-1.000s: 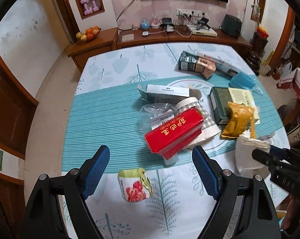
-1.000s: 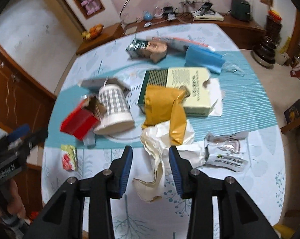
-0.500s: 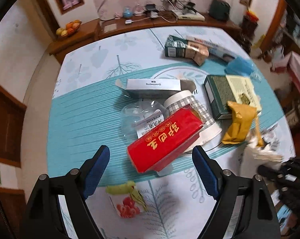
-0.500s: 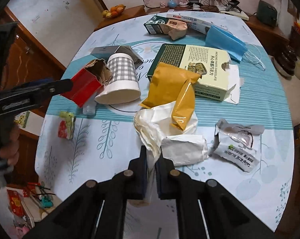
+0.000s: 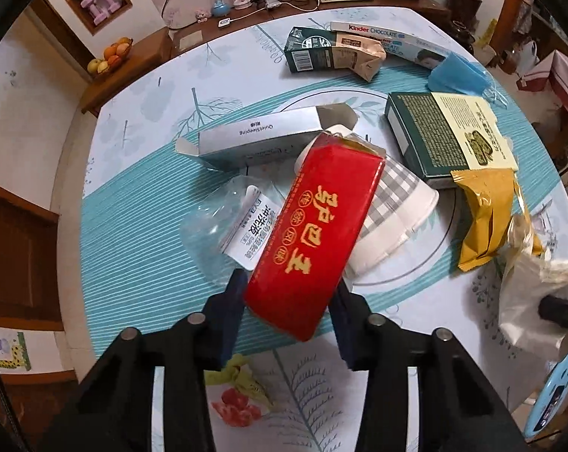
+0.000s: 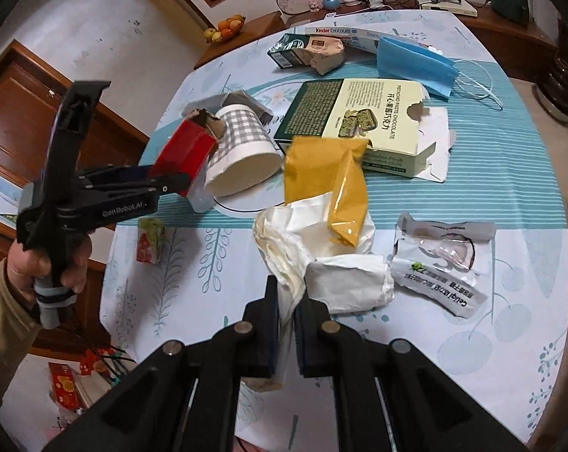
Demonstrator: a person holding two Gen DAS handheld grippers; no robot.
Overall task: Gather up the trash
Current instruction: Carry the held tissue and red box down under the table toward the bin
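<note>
**Both tongs loaded, bench still a mess**

The left tongs (image 5: pixel 287 297) have just been closing and are now clamped on the near end of the red box (image 5: pixel 317 229), which is tilted up off the bench (image 5: pixel 133 226). Its far end is torn open with crumpled brownish paper stuffed inside, best seen from the right wrist view. The hand (image 6: pixel 46 263) gripping the left tool is seen at 9 o'clock in that view.

The right tongs (image 6: pixel 285 324) are closed tight on a strip of the crumpled white paper bag (image 6: pixel 284 248), at 6 o'clock in the right view. A mustard-yellow wrapper (image 6: pixel 332 184) is draped over the top of that bag.

Containers, as seen from the left wrist view:
- A checked paper cup (image 5: pixel 393 211) is lying on its side just behind the red box; nothing can be made out inside it.
- A silver carton (image 5: pixel 261 139) is lying at 11 o'clock with both end flaps open; the inside can't be seen.
- A dark green chocolate box (image 5: pixel 446 135) is lying at 2 o'clock, its flap torn open.
- A small green carton (image 5: pixel 310 52) with a tan wrapper (image 5: pixel 363 56) against it is at 12 o'clock, beside a Kinder box (image 5: pixel 374 32) and a blue face mask (image 5: pixel 457 75).
- A clear plastic packet (image 5: pixel 223 218) is lying flat at 9 o'clock of the red box.

A small fruit-print wrapper (image 5: pixel 242 395) is lying between the tong arms at 6 o'clock.
</note>
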